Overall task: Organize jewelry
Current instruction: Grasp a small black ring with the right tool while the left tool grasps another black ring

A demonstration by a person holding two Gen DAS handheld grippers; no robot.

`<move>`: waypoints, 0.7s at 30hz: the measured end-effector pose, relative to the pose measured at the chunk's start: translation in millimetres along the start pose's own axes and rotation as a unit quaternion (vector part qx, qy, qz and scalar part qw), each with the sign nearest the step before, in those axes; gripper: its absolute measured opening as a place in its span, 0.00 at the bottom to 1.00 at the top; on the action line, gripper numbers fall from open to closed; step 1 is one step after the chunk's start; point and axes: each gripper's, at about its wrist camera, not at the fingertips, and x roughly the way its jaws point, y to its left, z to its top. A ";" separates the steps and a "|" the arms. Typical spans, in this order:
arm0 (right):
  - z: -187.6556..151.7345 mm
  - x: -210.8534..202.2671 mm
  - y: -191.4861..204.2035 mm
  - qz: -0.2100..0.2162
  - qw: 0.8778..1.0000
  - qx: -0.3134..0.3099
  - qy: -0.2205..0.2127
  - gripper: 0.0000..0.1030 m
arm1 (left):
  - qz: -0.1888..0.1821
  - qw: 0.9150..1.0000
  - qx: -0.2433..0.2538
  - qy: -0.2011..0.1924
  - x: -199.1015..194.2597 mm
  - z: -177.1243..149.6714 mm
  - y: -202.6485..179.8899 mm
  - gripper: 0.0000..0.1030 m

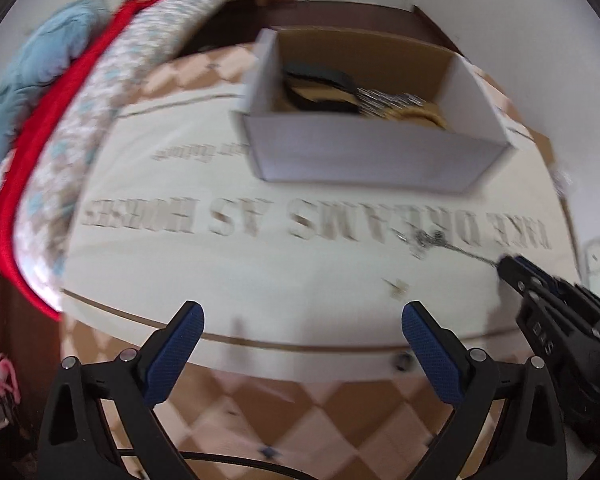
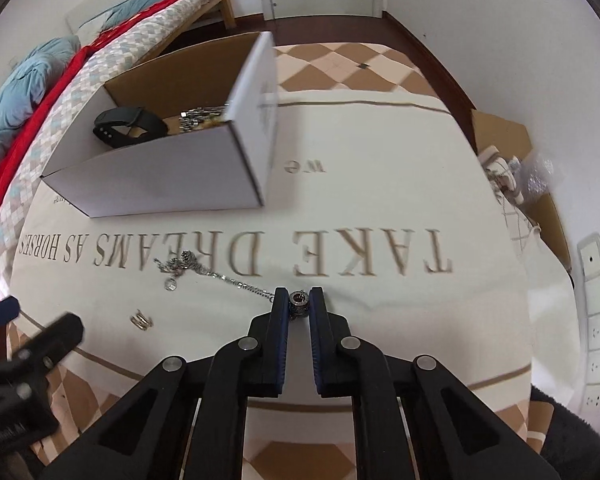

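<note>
A silver chain necklace (image 2: pixel 204 270) lies on the cream cloth, stretched from a bunched end to a metal bead pendant (image 2: pixel 299 303). My right gripper (image 2: pixel 299 306) is shut on that pendant. In the left wrist view the necklace (image 1: pixel 432 240) runs to the right gripper (image 1: pixel 512 266). My left gripper (image 1: pixel 302 326) is open and empty over the cloth's near edge. A small gold ring (image 2: pixel 141 320) lies on the cloth, also visible in the left wrist view (image 1: pixel 398 286). A white cardboard box (image 2: pixel 172 176) holds a black watch (image 2: pixel 130 126) and silver pieces (image 2: pixel 202 116).
A bed with a red and blue blanket (image 1: pixel 40 92) runs along the left. A brown cardboard sheet with a plastic bag (image 2: pixel 536 176) lies right of the table. A wall socket strip (image 2: pixel 598 332) is at the far right. The box (image 1: pixel 376 156) stands beyond the left gripper.
</note>
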 end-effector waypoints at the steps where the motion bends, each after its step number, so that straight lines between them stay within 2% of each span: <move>1: -1.7 -1.9 -6.1 -0.001 1.000 0.005 0.001 0.10 | -0.005 1.000 0.006 0.005 1.4 -3.0 -6.2 0.94; 8: -18.8 -15.6 -48.7 -0.019 0.999 0.037 0.007 0.10 | -0.023 0.999 0.031 0.029 11.0 -22.7 -37.4 0.93; 10: -23.7 -17.6 -55.8 -0.022 0.999 0.043 0.008 0.10 | -0.023 0.999 0.036 0.032 13.2 -25.8 -43.3 0.81; 11: -25.7 -17.9 -58.2 -0.024 0.999 0.046 0.009 0.10 | -0.023 0.998 0.038 0.035 14.7 -26.3 -45.1 0.71; 12: -27.5 -18.2 -60.4 -0.024 0.998 0.048 0.010 0.10 | -0.025 0.998 0.039 0.040 16.7 -26.8 -46.9 0.66; 16: -31.1 -16.6 -65.8 -0.024 0.998 0.054 0.011 0.10 | -0.022 0.998 0.044 0.038 18.1 -28.3 -50.9 0.62; 18: -31.5 -17.5 -65.4 -0.024 0.998 0.054 0.011 0.10 | -0.022 0.998 0.045 0.033 15.7 -28.9 -55.0 0.49; 19: -31.1 -17.3 -65.7 -0.024 0.998 0.055 0.010 0.10 | -0.023 0.998 0.046 0.032 15.0 -28.2 -55.9 0.47; 21: -31.2 -16.9 -65.4 -0.024 0.998 0.056 0.011 0.10 | -0.023 0.998 0.048 0.031 12.7 -29.3 -58.5 0.35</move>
